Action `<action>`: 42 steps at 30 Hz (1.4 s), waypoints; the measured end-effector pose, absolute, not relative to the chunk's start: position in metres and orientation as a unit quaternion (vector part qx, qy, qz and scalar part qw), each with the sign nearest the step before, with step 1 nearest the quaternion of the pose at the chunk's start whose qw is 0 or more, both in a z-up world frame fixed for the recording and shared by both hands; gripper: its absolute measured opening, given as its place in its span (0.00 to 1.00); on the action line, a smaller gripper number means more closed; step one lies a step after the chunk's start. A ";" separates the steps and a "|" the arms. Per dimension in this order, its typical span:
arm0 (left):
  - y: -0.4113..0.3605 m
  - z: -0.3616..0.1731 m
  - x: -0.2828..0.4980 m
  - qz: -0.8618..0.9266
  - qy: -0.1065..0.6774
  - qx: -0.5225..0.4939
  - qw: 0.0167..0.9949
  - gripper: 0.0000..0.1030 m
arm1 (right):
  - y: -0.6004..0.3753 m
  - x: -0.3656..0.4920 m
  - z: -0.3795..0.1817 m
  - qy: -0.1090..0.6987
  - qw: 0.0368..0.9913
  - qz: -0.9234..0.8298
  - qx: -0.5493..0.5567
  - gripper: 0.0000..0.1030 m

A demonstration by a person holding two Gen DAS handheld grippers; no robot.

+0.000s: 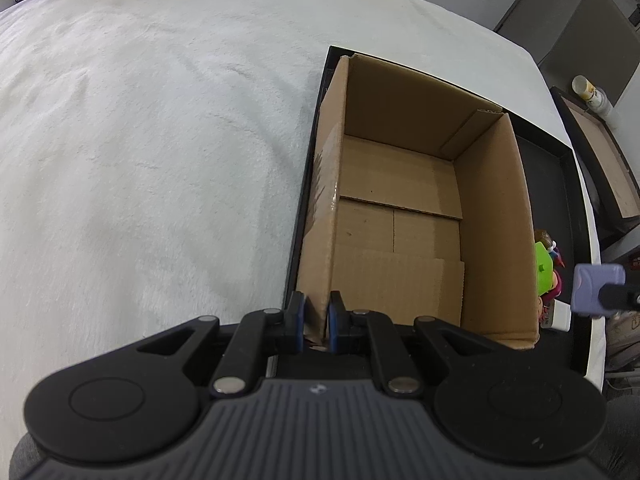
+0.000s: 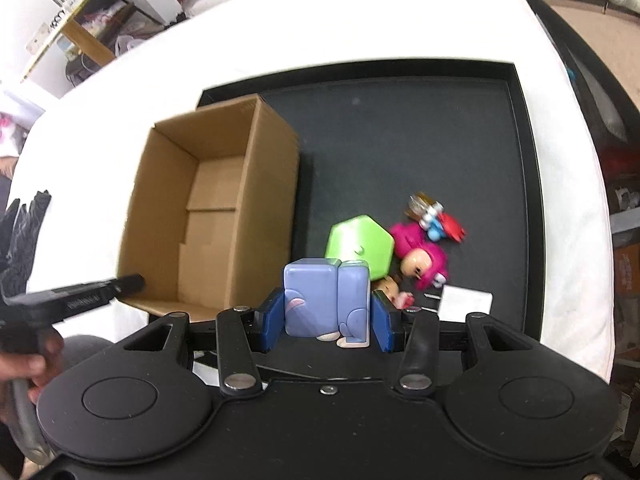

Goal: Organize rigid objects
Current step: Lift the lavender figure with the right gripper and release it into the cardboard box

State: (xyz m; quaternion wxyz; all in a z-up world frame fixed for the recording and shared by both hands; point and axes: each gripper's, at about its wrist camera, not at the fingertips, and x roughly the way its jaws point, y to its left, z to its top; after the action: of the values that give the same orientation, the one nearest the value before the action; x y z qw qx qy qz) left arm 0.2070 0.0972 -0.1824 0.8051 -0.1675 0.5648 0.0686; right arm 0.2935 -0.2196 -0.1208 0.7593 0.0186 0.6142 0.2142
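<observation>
Black tray on white cloth

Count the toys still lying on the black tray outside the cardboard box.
4: green hexagon, pink figure, small red-and-blue figure, and a small doll partly hidden behind the right gripper. More may be hidden.

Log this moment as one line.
left claw: shut on box wall | right claw: holding purple toy | box: empty

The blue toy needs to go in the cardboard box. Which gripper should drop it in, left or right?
The right gripper. It already clamps the blue toy, with the cardboard box just beside it. The left gripper is busy pinching the box's wall, probably steadying it.
</observation>
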 end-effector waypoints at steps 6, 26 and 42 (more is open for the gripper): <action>0.100 -0.182 0.206 0.061 0.565 -0.173 0.805 0.11 | -0.201 0.291 -0.105 0.596 0.771 0.223 0.018 0.43; 0.110 -0.185 0.205 0.047 0.561 -0.192 0.804 0.11 | -0.144 0.296 -0.087 0.559 0.792 0.246 0.017 0.43; 0.116 -0.186 0.208 0.041 0.567 -0.201 0.798 0.11 | -0.097 0.316 -0.114 0.554 0.786 0.271 0.046 0.43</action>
State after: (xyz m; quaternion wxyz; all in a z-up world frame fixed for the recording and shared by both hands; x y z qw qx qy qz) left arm 0.2078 0.1157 -0.1862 0.7981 -0.2008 0.5667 0.0407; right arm 0.3158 -0.0973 -0.1139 0.7857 0.0460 0.5543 0.2708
